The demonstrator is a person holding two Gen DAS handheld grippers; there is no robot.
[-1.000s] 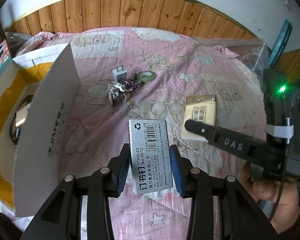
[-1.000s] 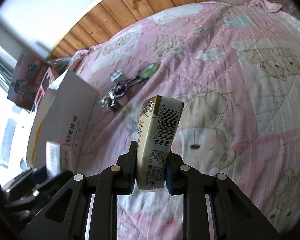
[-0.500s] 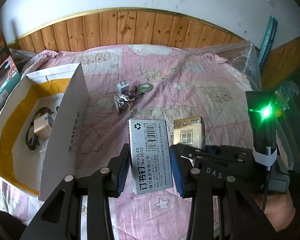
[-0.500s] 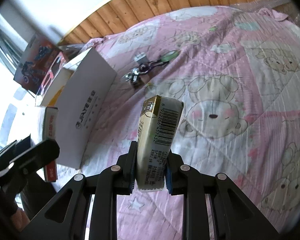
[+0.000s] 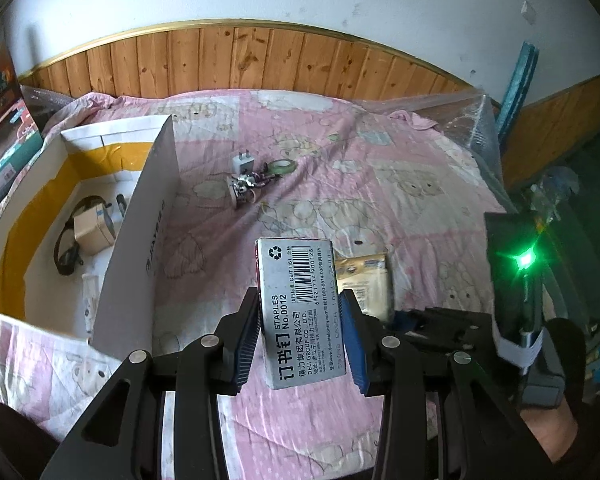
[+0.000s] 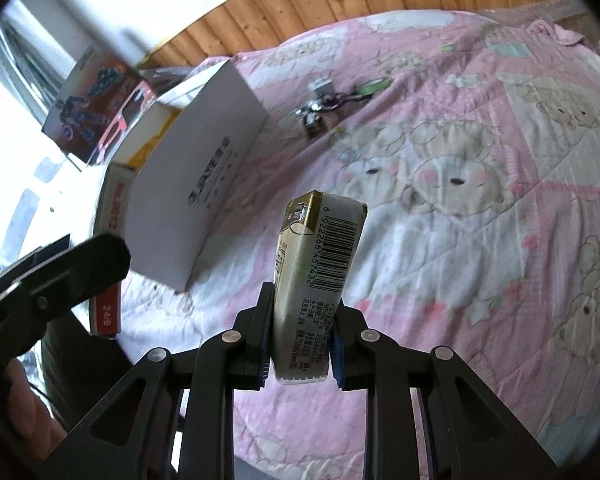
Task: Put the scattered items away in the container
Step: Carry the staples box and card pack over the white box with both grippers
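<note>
While both claws stay clamped, the view has pulled up and back over the last second: the open white cardboard box with yellow inner lining now shows most of its floor in the left wrist view, where a second ago only its side wall filled the frame. Left gripper pinches the grey staples box with the barcode label by its long sides. Right gripper holds the cream-and-gold wrapped packet upright, edge-on. Both items hang clear of the pink cartoon-print quilt, right of the box wall (not yet over the opening). Likely next: carry left and drop in. Still loose on the quilt: white plug adapter, key bunch, green tape roll.
</note>
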